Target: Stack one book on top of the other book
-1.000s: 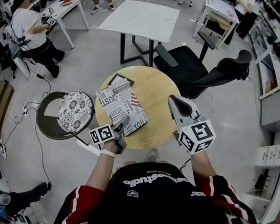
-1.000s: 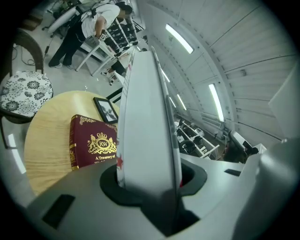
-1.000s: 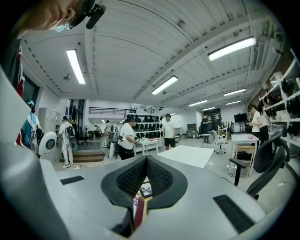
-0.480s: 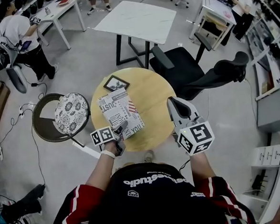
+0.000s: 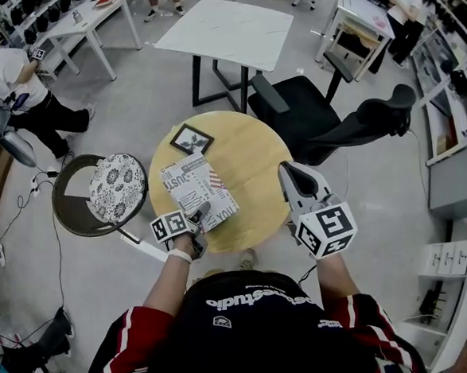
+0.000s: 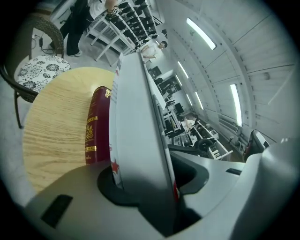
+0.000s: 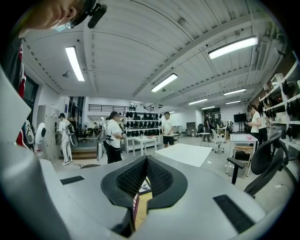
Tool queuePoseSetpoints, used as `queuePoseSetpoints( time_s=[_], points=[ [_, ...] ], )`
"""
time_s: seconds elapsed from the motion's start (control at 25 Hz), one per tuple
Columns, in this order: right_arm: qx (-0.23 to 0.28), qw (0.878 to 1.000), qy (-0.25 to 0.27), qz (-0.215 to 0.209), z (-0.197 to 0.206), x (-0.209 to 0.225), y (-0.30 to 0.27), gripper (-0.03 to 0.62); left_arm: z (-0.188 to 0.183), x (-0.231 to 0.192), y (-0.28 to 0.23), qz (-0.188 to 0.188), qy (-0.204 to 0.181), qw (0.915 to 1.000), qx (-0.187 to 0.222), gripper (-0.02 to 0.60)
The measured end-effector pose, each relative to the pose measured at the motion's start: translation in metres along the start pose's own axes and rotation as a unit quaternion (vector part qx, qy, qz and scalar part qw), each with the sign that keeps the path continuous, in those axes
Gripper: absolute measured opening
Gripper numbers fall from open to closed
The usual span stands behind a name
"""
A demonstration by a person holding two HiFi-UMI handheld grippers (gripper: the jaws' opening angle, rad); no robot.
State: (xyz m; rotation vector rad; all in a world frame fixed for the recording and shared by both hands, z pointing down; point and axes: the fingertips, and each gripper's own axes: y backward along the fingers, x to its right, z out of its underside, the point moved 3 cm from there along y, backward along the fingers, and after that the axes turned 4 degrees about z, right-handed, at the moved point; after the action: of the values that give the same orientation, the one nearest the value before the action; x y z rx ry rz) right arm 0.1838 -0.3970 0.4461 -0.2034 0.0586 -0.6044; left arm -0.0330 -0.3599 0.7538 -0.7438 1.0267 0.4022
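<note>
Left fingers loosening on newsprint book, maroon book beside; right fingers closed

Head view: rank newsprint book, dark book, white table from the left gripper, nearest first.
1. Newsprint book: between left gripper's jaws, which just opened further.
2. Dark book: farther across round table.
3. White table: beyond, top of view.
</note>
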Motion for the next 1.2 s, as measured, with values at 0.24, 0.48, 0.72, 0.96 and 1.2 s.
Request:
queuePoseSetpoints(
  time_s=[0.24,0.48,0.72,0.96,1.2],
  points=[
    [0.002,1.000,-0.005,0.002,-0.003,0.004,-0.001,0.028,-0.007,-0.008,-0.001,-0.050,-0.032,0.9980,-0.021,0.261],
    [0.005,1.000,-0.006,0.000,-0.005,0.004,-0.002,0.028,-0.010,-0.020,0.000,-0.108,-0.079,0.9903,-0.036,0.356],
    [0.006,1.000,-0.003,0.001,-0.006,-0.002,0.002,0.028,-0.010,-0.023,0.007,-0.131,-0.093,0.9862,-0.039,0.379],
    [0.009,1.000,0.001,0.008,-0.009,0.002,0.006,0.028,-0.014,-0.026,0.013,-0.155,-0.124,0.9790,-0.048,0.405],
    [0.010,1.000,0.001,0.011,-0.010,-0.003,0.008,0.028,-0.020,-0.032,0.022,-0.128,-0.058,0.9898,-0.025,0.407]
  ],
)
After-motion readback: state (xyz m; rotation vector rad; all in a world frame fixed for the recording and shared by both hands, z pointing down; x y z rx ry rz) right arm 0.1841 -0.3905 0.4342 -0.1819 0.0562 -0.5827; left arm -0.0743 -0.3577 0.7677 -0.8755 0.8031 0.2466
